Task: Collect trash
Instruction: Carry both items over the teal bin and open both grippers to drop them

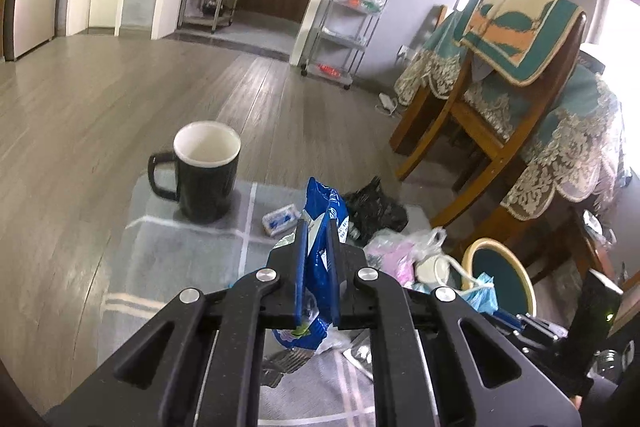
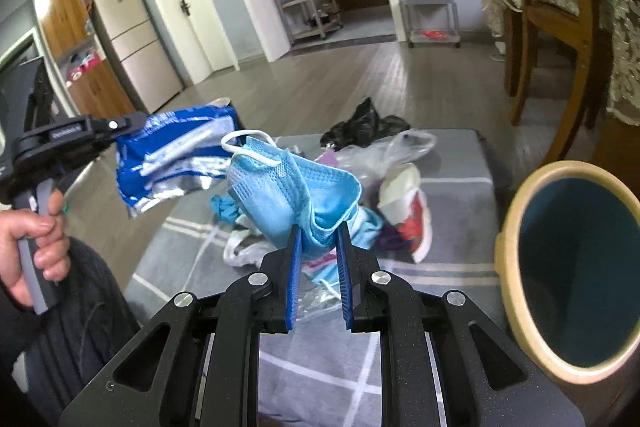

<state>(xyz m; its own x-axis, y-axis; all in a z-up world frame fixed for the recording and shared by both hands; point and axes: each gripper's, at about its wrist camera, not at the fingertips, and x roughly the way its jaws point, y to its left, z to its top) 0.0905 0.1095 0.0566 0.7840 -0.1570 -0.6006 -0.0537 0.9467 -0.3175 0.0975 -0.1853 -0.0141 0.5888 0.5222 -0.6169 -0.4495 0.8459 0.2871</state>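
Left wrist view first: the left gripper [image 1: 318, 227] is clamped tight on a blue snack wrapper [image 1: 322, 211], its blue pads pinching the crumpled foil, which stands up between them above the grey checked cloth [image 1: 192, 259]. A black mug [image 1: 204, 171] with a white inside sits upright on that cloth, off to the left, and a small blue-and-white packet [image 1: 280, 219] lies just beyond the wrapper. Past it, a black plastic bag [image 1: 374, 209] slumps at the far edge.

Over to the right wrist view, and the right gripper [image 2: 318, 231] has its fingers pressed in on a light blue face mask [image 2: 296, 195], the mask bunched and lifted, its white ear loop [image 2: 248, 147] curling up on top. Underneath lies the trash pile [image 2: 400, 203]: clear plastic bags, something red and white that may be a crushed cup, though the blur makes that hard to call. The round bin [image 2: 516, 215], cream rim and dark teal inside, stands at the right, beside the cloth's edge with its mouth facing the camera. At far left the person's left hand [image 2: 36, 247] grips the other tool's handle, the wrapper held out sideways in the air.
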